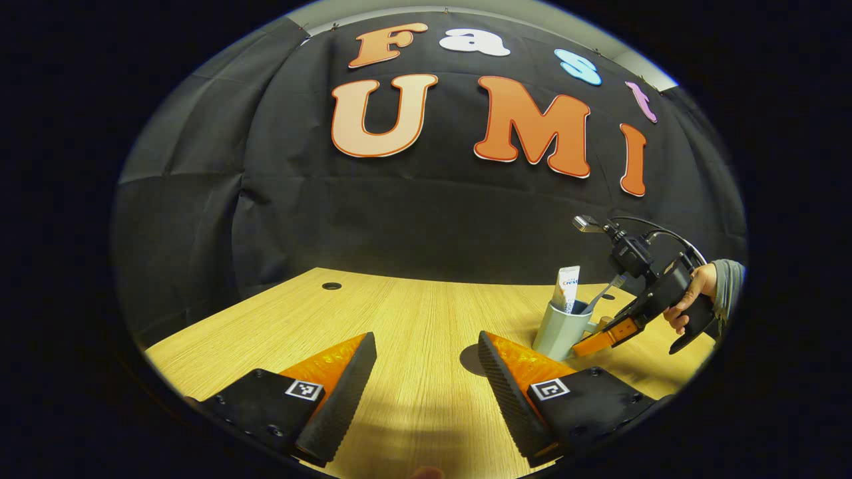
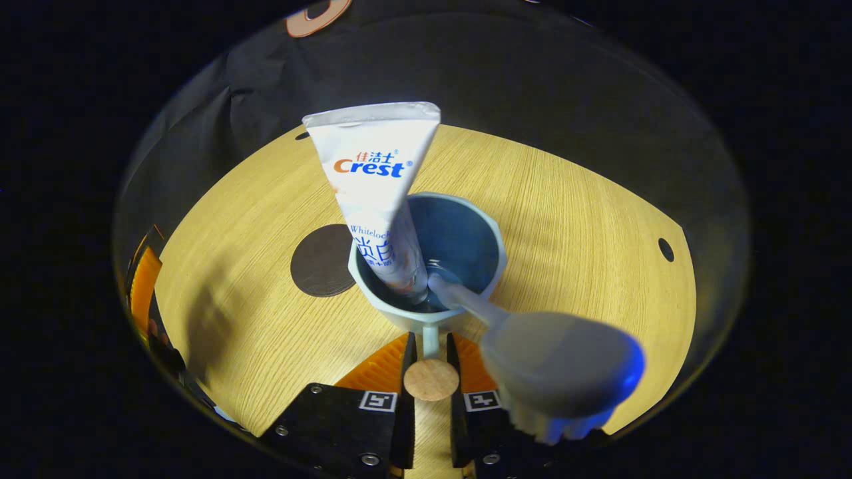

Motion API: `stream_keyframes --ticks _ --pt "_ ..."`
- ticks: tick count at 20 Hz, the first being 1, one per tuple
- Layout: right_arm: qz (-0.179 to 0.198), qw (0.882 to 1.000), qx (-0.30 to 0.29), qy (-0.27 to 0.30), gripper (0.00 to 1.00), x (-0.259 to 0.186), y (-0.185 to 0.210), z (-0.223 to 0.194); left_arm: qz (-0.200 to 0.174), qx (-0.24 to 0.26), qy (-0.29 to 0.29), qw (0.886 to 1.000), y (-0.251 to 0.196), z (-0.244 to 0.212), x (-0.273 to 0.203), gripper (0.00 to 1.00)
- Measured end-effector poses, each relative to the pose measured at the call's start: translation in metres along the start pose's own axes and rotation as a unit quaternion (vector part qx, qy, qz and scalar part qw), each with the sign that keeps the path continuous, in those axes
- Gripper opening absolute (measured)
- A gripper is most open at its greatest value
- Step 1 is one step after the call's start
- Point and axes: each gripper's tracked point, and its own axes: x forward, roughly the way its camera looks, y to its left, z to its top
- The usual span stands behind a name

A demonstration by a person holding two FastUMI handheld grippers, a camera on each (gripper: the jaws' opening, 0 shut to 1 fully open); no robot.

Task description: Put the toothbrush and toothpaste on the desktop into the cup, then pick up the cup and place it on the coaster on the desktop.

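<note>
Right gripper [image 2: 429,359] pinches the cup [image 2: 426,256] handle; coaster [image 2: 323,261] just beyond; left gripper [image 1: 426,372] jaws wide apart over bare desk [image 1: 413,319].

White plastic toothpaste tube [image 2: 376,173]: carrying printed brand lettering, the smaller lines probably blurring.
Right gripper [image 2: 429,342]: wearing two square coded tags [image 2: 378,401].

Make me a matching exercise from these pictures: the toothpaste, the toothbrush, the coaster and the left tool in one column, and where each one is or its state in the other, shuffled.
Things:
1. toothpaste
2. toothbrush
3. coaster
4. left tool

States:
A. lies bare on the desktop beside the cup
B. open, holds nothing
C. stands in the cup, crimped end up
D. leans out of the cup, bristle head up

Pairs: 1-C, 2-D, 3-A, 4-B
</note>
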Motion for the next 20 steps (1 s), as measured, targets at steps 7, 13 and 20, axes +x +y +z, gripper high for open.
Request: stream_keyframes --ticks 7,13,20 --pt "-0.010 0.999 0.007 -0.033 0.18 -0.002 0.000 0.006 0.004 0.000 0.002 1.000 0.004 0.000 0.000 0.97" --pt "0.007 0.998 0.006 -0.064 0.18 -0.007 0.003 0.022 0.005 0.000 0.001 1.000 0.005 0.001 -0.003 0.97" --pt "0.025 0.997 -0.021 -0.067 0.18 -0.009 0.010 0.037 0.023 0.014 -0.015 1.000 0.021 0.010 -0.012 0.97"
